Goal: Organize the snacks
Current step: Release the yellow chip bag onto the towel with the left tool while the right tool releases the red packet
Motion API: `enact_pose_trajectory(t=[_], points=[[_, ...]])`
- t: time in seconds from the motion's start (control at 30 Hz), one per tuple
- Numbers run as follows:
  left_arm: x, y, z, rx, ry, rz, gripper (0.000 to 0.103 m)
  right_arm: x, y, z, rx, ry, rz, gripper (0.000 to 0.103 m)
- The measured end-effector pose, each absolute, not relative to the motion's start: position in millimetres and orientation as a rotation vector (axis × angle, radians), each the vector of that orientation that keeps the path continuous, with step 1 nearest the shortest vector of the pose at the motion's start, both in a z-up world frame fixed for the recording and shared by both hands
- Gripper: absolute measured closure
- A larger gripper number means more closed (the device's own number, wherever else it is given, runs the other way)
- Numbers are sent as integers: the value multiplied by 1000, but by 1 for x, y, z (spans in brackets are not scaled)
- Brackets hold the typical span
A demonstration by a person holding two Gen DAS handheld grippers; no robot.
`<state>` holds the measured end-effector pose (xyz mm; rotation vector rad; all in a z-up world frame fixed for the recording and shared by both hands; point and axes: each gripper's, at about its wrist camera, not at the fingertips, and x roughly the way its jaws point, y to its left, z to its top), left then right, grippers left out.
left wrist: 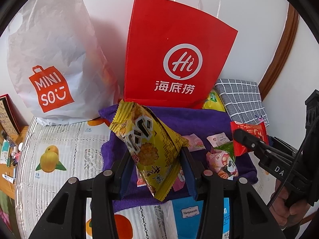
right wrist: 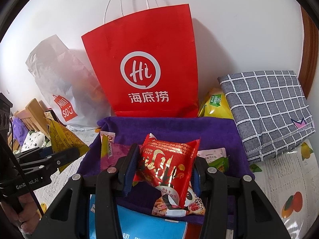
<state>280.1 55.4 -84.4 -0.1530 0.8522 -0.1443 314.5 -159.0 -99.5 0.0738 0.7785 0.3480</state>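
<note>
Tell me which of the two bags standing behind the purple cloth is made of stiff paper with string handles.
The red bag with the white "Hi" logo. The white Miniso bag to its left is soft, crinkled plastic.

Yellow snack packet point(left wrist: 147, 149) tilted upright, red snack packet point(right wrist: 169, 167) above purple cloth point(right wrist: 209, 129)

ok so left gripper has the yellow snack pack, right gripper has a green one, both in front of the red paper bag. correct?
Not quite: the right gripper holds a red snack pack, not a green one, as the right wrist view shows. The rest stands: the left gripper has the yellow snack pack, both in front of the red paper bag.
</note>
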Motion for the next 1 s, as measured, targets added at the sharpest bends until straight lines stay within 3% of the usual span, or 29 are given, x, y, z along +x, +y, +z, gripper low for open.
enact_pose_trajectory(t=[1.0], points=[[297,70,-110,-182,917,-114,59,332,-147,-141,36,889,352,57]])
